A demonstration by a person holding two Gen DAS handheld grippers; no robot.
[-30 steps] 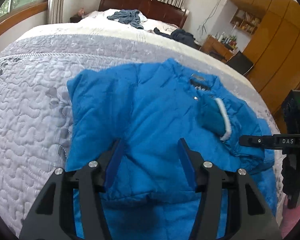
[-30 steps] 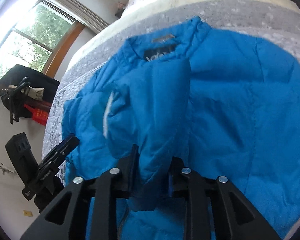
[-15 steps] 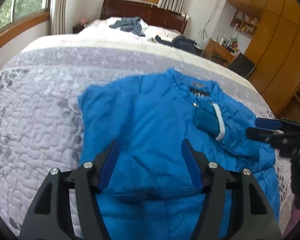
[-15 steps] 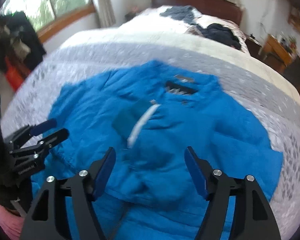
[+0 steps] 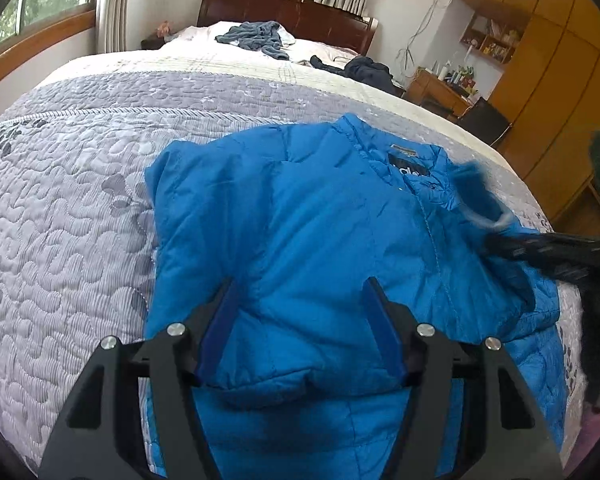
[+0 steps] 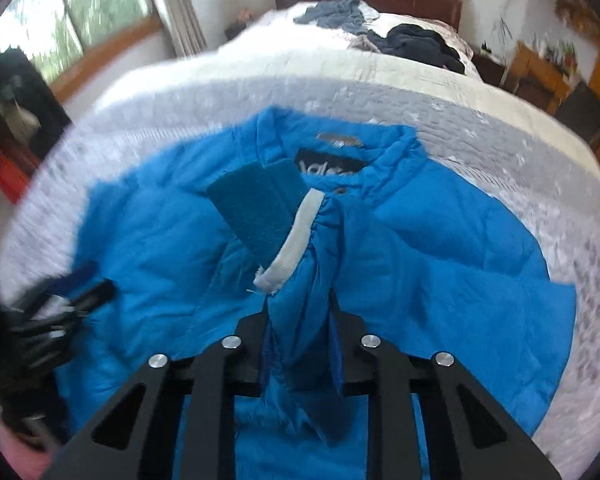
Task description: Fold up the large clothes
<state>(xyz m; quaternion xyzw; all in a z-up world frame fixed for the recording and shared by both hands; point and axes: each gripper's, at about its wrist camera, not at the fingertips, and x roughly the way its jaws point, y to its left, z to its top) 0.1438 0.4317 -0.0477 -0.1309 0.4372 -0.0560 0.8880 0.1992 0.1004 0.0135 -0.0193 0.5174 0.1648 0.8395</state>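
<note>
Right now blue jacket (image 5: pixel 320 216) lies atop grey quilted bed (image 5: pixel 72 184) w/ wardrobe (image 5: pixel 556 80) behind.

bright blue padded jacket (image 5: pixel 324 216) | spread front-up on the bed, collar toward the headboard | one sleeve (image 6: pixel 304 280) lifted and bunched over the chest | teal cuff (image 6: pixel 256 208) with white band turned up

Daylight, soft and even, enters from the window (image 5: pixel 40 20) at upper left; no hard shadows, no glare. Left wrist view is sharp across the bed quilt (image 5: pixel 60 200), blurred only at the right edge. Right wrist view is motion-smeared throughout, worst at the left rim. Both show strong fisheye curvature and dark vignetted corners.
</note>
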